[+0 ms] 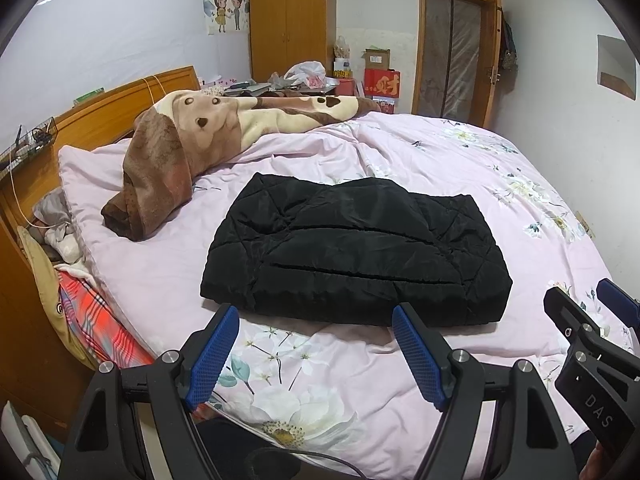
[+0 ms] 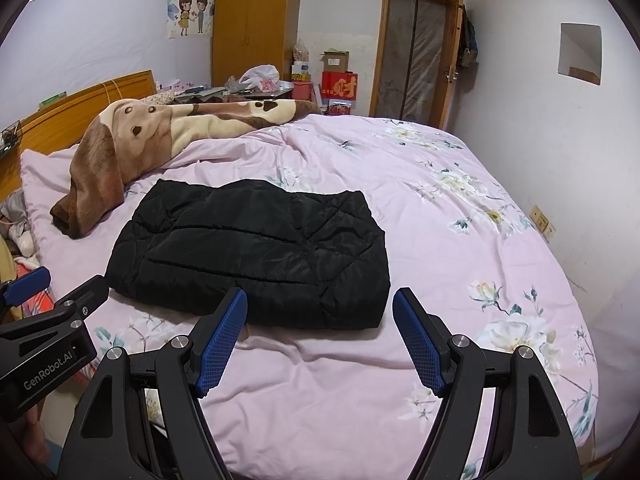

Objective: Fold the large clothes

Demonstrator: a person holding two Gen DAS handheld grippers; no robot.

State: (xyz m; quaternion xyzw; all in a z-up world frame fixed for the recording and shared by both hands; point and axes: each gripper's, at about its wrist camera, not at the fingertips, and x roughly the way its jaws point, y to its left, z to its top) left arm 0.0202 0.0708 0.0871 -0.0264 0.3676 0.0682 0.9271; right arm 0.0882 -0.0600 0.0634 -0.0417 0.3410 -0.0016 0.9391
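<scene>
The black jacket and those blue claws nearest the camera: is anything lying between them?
Nothing but bedding. In the left wrist view, only the pink floral quilt separates the open left gripper from the folded black jacket.

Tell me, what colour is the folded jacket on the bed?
Black, with diamond quilting stitched in. The folded jacket shows best in the left wrist view.

White walls [image 2: 520,128], wooden wardrobe [image 1: 290,20], open door [image 2: 416,56], bed under pink floral quilt [image 2: 460,240]
</scene>
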